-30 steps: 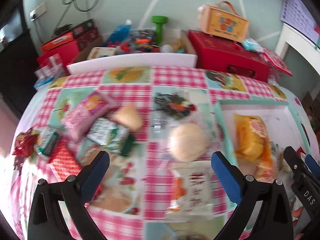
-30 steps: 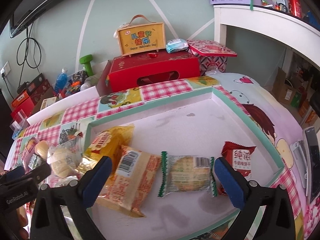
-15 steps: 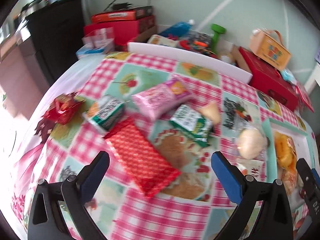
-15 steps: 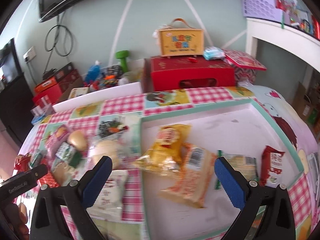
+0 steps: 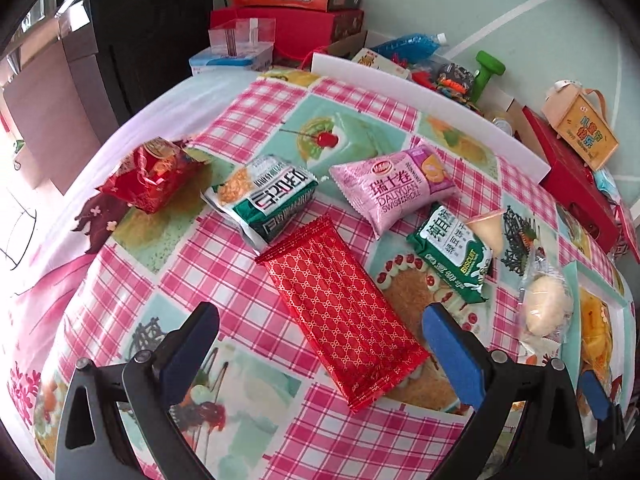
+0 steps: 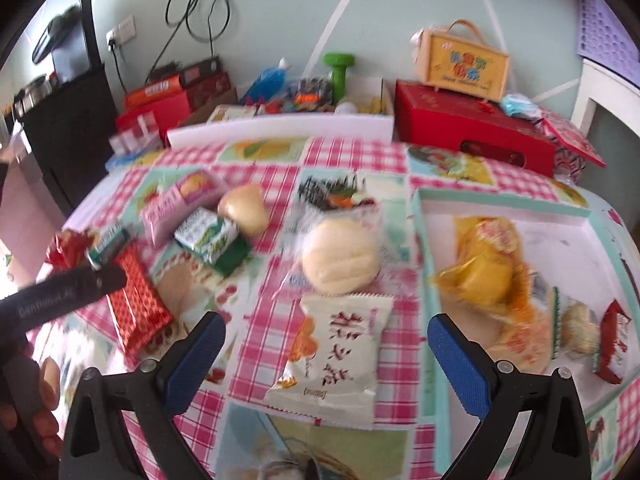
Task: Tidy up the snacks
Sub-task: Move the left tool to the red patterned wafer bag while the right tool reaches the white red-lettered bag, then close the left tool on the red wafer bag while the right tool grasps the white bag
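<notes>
My left gripper (image 5: pixel 320 344) is open and empty, hovering over a long red patterned packet (image 5: pixel 340 312) on the checked tablecloth. Around it lie a pink Swiss roll pack (image 5: pixel 394 188), a green-white pack (image 5: pixel 266 200), a green biscuit pack (image 5: pixel 452 254) and a red foil bag (image 5: pixel 152 174). My right gripper (image 6: pixel 326 354) is open and empty above a white snack bag (image 6: pixel 336 356). A wrapped round bun (image 6: pixel 340 260) lies just beyond it. The white tray (image 6: pixel 568 212) at the right holds a yellow pack (image 6: pixel 480 272) and several other snacks.
A white foam board (image 6: pixel 280 130) and a cluttered box stand at the table's far edge. A red gift box (image 6: pixel 472 132) with a small orange case (image 6: pixel 464 64) on it sits at the back right. A dark cabinet (image 5: pixel 148 32) stands at the left.
Both grippers have swung left. The left view went from the bun and tray to the snacks on the left side. The right view went from the tray to the white bag.
</notes>
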Tool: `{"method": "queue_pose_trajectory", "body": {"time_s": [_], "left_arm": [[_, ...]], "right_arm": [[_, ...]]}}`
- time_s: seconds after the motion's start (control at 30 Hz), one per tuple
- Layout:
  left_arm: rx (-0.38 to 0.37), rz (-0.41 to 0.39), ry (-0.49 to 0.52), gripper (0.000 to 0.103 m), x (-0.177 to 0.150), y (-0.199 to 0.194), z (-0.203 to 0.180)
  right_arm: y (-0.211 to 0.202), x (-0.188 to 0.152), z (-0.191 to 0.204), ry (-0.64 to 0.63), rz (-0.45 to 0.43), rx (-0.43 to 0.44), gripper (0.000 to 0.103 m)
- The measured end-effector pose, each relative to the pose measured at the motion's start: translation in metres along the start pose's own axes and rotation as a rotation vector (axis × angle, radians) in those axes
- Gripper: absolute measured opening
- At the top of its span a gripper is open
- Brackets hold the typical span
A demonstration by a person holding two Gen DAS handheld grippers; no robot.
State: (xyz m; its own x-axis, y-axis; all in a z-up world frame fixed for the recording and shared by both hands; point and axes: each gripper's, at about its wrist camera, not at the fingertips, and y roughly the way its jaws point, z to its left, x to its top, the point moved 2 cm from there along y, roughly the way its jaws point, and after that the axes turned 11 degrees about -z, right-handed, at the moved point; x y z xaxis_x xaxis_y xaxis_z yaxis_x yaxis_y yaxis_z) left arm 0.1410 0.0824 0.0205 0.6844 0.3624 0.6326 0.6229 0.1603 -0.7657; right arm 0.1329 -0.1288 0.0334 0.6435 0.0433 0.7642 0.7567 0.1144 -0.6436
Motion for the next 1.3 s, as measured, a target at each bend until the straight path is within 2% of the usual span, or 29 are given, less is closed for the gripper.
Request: {"method": "queue_pose_trajectory", "body": {"time_s": [0.2,0.37,0.43,0.47,0.6,0.7,1.0,1.13,1.3], "left_arm": [[0.018,0.037,0.005,0.101,-0.002,0.021,-0.003],[0.063,0.042,0.041,0.101,-0.005,0.034,-0.011],[0.07,0.034,0.071,0.097,-0.005,0.035,-0.018],[0.07,0.026,0.088,0.09,-0.006,0.034,-0.021],[0.033,0.004,0.128,0.071,-0.008,0.029,-0.034],[0.01,0.005,0.157,0.066,-0.012,0.025,-0.04],[-0.093,0.038,0.264,0.065,-0.033,0.007,-0.063],[-0.122,0.046,0.306,0.064,-0.044,-0.002,-0.073],[-0.143,0.051,0.32,0.064,-0.051,-0.008,-0.074]], "right_arm": [[0.013,-0.011,-0.006,0.014,0.049,-0.02,0.1],[0.016,-0.012,-0.01,0.021,0.065,-0.031,0.099],[0.018,-0.013,-0.01,0.02,0.068,-0.034,0.099],[0.018,-0.013,-0.01,0.019,0.071,-0.034,0.098],[0.018,-0.014,-0.01,0.013,0.073,-0.034,0.094],[0.017,-0.014,-0.01,0.01,0.074,-0.032,0.089],[0.021,-0.02,-0.01,0.027,0.118,-0.003,0.073],[0.024,-0.023,-0.011,0.025,0.138,-0.01,0.06],[0.023,-0.023,-0.015,0.015,0.142,-0.02,0.058]]}}
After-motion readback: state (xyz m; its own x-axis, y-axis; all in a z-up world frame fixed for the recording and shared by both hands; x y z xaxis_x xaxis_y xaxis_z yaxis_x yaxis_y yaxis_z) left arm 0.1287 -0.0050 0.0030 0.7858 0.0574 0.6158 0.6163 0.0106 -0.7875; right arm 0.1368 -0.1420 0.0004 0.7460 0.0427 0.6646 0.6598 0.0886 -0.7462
